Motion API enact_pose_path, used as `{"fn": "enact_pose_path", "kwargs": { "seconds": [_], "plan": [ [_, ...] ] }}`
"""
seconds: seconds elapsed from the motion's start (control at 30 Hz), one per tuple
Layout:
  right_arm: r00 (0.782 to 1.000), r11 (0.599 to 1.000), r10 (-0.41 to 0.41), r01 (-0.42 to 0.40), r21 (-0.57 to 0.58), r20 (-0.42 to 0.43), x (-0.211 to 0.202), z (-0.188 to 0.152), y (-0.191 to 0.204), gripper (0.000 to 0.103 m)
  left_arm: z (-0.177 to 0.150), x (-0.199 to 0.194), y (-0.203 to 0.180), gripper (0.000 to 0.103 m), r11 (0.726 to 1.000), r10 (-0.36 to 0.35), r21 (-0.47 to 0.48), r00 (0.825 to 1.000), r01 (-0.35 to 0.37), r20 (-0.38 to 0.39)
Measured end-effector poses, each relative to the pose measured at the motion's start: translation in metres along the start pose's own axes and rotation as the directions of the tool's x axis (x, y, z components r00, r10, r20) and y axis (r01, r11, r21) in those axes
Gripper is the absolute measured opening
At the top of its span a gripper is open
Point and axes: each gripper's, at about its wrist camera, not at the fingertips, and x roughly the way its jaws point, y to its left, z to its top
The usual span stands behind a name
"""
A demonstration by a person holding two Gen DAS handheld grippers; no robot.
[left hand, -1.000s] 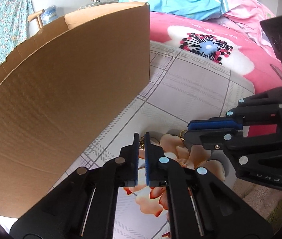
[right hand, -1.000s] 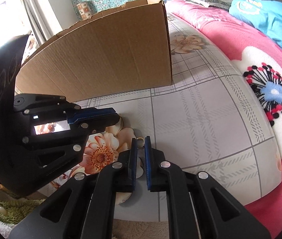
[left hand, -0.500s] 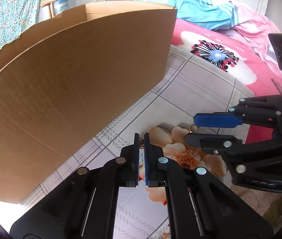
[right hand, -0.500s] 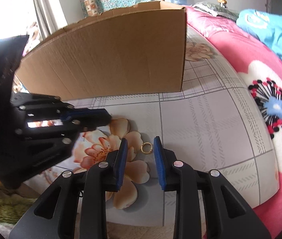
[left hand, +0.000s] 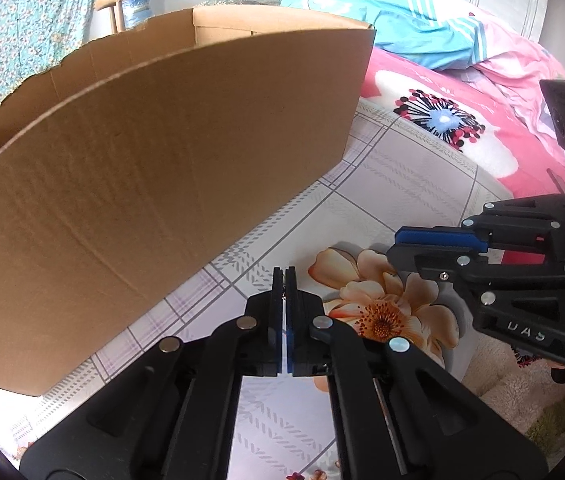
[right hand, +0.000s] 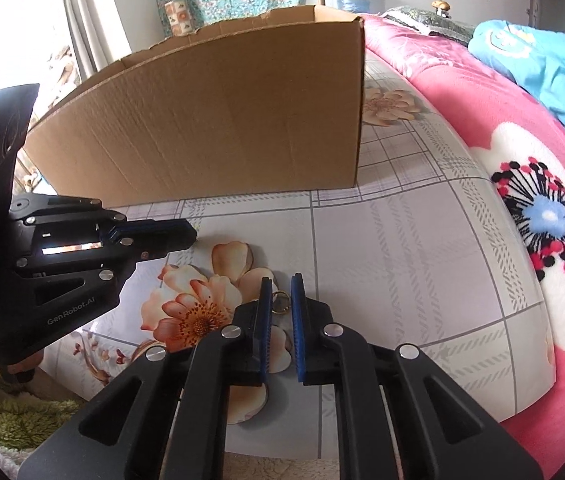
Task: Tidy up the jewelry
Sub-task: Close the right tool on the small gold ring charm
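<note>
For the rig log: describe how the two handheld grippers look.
Both are matte black plastic linkages with round silver rivets and blue ribbed pads on the fingers. The left gripper carries white "GenRobot.AI" lettering on its body; the right gripper shows embossed letters. No cables or sleeves visible.

Item I see: gold ring (right hand: 281, 303), small, lying flat on the floral cloth (right hand: 402, 248) near its front edge.

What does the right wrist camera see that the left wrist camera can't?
Only the right wrist view shows a small gold ring lying between the right tool's open fingers. Only the left wrist view shows the left tool shut on something tiny, too hidden to name. Both show the cardboard box, the flowered cloth and the pink blanket.
</note>
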Motion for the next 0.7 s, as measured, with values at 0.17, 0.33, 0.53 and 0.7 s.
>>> {"fn": "enact_pose_path", "kwargs": {
  "seconds": [0.17, 0.33, 0.53, 0.7],
  "plan": [
    [1.000, 1.000, 0.008, -0.009, 0.023, 0.018, -0.004, 0.001, -0.004, 0.003, -0.001, -0.004, 0.003, 0.000, 1.000, 0.003, -0.016, 1.000, -0.003, 0.008],
    [0.999, 0.999, 0.038, -0.038, 0.023, 0.008, -0.005, 0.000, -0.003, 0.007, -0.004, -0.006, 0.005, 0.000, 1.000, 0.001, -0.024, 1.000, -0.001, 0.005],
    [1.000, 0.999, 0.013, -0.014, -0.034, -0.011, 0.002, -0.001, 0.007, 0.019, -0.005, -0.008, 0.004, 0.000, 1.000, 0.001, -0.017, 1.000, -0.001, 0.008],
    [0.999, 0.995, -0.033, 0.030, -0.093, -0.029, 0.006, -0.001, 0.013, 0.015, -0.004, -0.008, 0.004, 0.000, 1.000, 0.002, -0.017, 1.000, -0.001, 0.012]
  ]
}}
